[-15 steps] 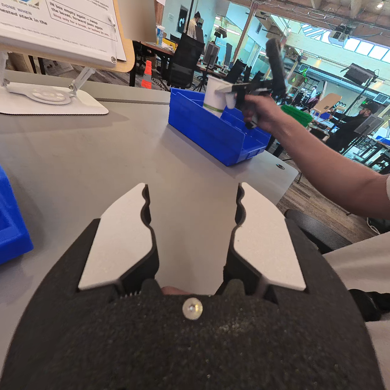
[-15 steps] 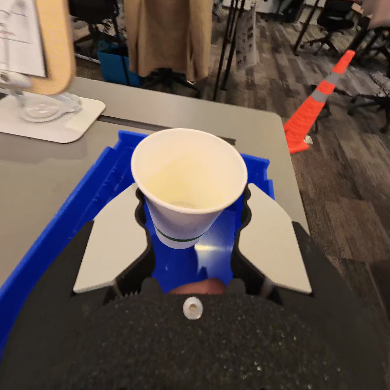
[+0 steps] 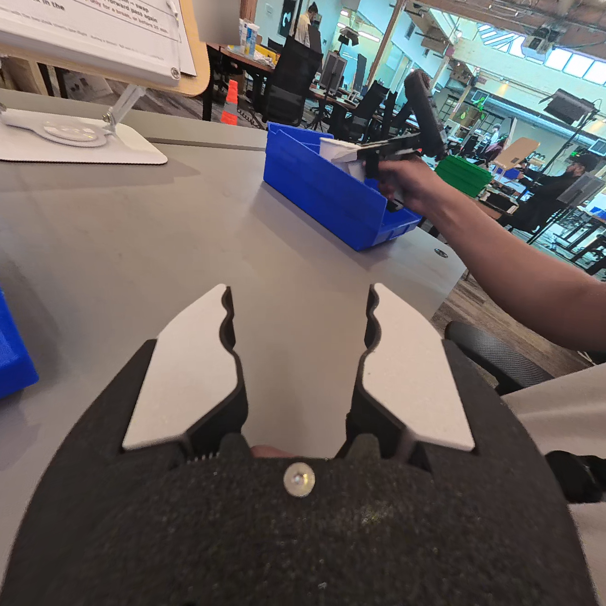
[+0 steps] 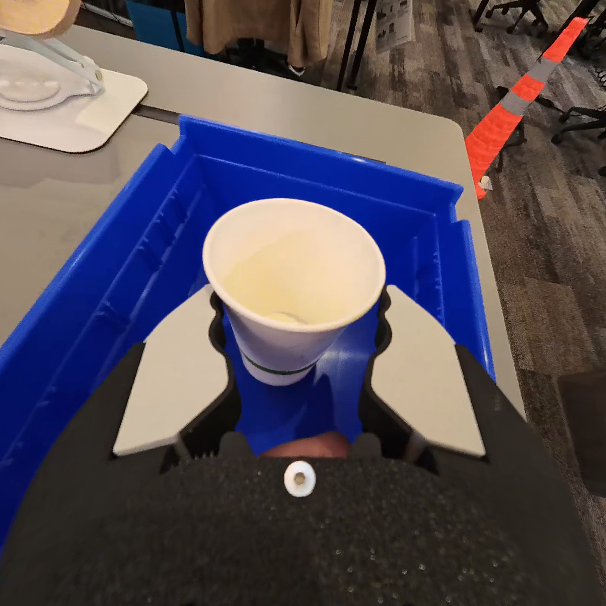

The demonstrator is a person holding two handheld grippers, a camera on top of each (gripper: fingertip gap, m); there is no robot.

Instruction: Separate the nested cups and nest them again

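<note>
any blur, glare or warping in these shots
Left wrist view: wide-angle bending at the edges, the sign board smeared, bright skylights behind. Right wrist view: paper cup fairly sharp, a glare streak on the blue bin floor, the orange cone curved by the lens.

I see a smooth grey table point(image 3: 137, 236) with a rounded far corner. On it I have a blue plastic bin point(image 4: 108, 269), open-topped, sitting near the right edge. A flat white stand base point(image 3: 131, 149) rests at the far left. A second blue plastic container point(image 3: 13, 357) sits at my left edge, only partly in view.
</note>
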